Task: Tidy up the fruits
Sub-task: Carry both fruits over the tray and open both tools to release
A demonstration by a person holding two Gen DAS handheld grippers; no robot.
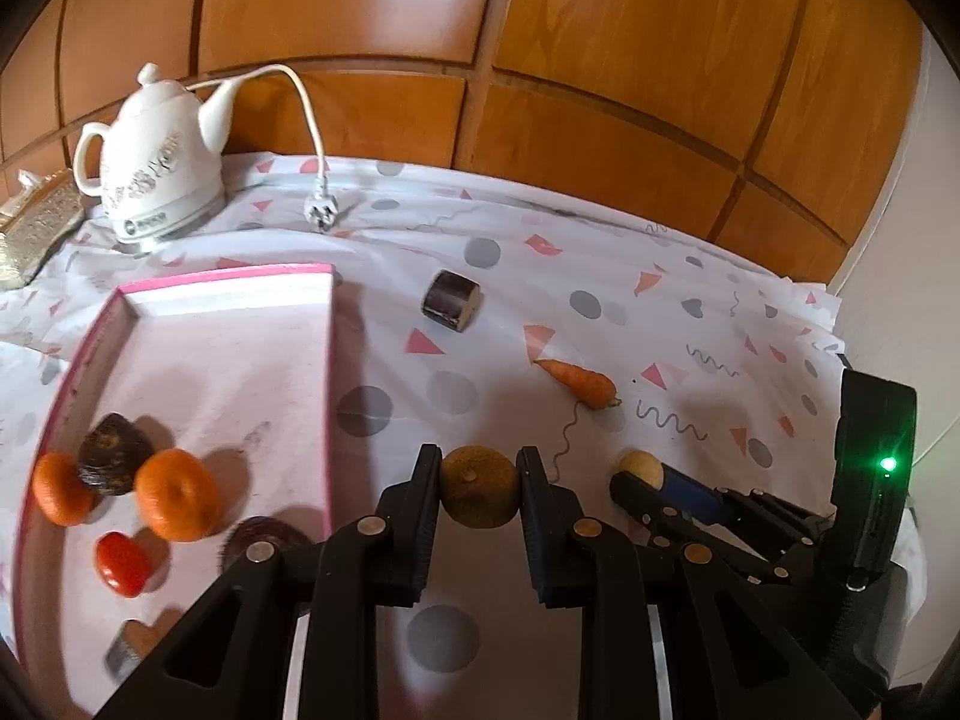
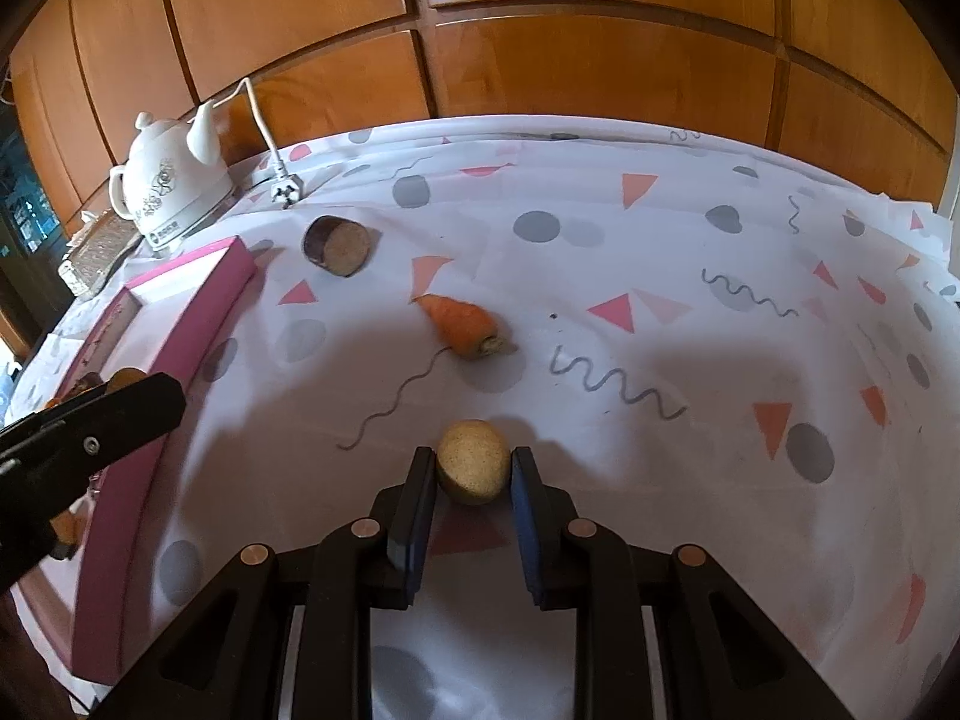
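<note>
Gripping a brown round fruit (image 1: 480, 493), the left gripper (image 1: 479, 483) is being held just right of the pink tray (image 1: 330, 396), which lies to its left; a pale potato-like piece (image 2: 473, 461) is being bracketed by the right gripper (image 2: 472, 471), contact unclear.

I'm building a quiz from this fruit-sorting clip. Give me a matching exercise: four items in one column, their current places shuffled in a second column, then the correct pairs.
Column 1
1. brown round fruit
2. pale round fruit
3. carrot
4. two oranges

Column 2
A. lying loose on the tablecloth
B. inside the pink tray
C. between the fingers of the left claw
D. between the fingers of the right claw

Pairs: 1-C, 2-D, 3-A, 4-B
</note>
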